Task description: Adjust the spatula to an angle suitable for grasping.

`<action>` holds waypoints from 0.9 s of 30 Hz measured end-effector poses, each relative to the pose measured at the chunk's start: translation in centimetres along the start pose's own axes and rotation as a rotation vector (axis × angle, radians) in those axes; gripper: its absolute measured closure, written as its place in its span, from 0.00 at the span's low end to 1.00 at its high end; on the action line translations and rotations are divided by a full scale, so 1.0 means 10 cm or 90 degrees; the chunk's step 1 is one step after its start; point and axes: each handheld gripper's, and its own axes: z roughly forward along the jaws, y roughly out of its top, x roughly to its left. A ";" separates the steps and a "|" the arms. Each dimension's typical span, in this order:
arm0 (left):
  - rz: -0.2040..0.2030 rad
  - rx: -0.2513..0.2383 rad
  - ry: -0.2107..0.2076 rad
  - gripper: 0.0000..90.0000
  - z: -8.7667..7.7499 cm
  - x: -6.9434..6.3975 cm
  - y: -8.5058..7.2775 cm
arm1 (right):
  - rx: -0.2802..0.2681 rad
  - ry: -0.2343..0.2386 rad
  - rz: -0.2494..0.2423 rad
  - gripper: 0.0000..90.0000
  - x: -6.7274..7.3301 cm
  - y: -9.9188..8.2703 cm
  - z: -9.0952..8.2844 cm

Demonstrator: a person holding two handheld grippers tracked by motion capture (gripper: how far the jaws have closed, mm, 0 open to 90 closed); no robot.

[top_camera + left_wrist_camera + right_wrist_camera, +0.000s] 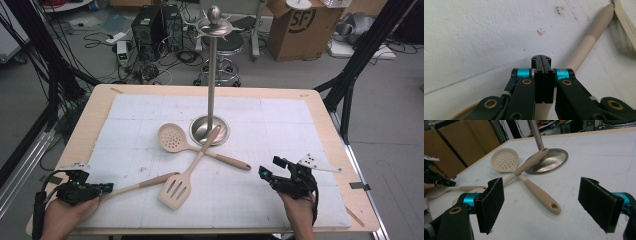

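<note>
Left hand-held gripper (104,188) jaws closed over spoon (142,183) – handle slanting up-right, right hand-held gripper (541,202) wide

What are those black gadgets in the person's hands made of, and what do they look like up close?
Each is a black two-jaw tool: left gripper, right gripper. Both have turquoise bands, brass-coloured pivots, a trailing black cable and a grey three-cornered plate with dots. The right one's pads are flat and black.

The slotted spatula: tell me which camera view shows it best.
The high view. There the slotted spatula lies whole on the white mat, its handle crossing the skimmer and resting on the stand's base. The right gripper view gives just its handle over the skimmer; the left gripper view catches only an edge.
</note>
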 end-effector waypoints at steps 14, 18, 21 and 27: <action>-0.003 0.004 0.008 1.00 0.00 -0.04 -0.01 | -0.005 0.006 0.014 0.22 -0.01 0.00 -0.02; -0.014 -0.031 0.012 0.89 -0.04 -0.04 0.01 | -0.007 0.008 0.009 0.22 0.00 0.00 -0.04; -0.035 -0.065 -0.005 0.76 -0.11 -0.03 0.05 | -0.009 0.007 0.007 0.22 0.00 0.00 -0.04; -0.004 -0.065 -0.057 0.65 -0.16 -0.15 0.14 | -0.005 0.007 0.009 0.22 0.00 0.00 -0.04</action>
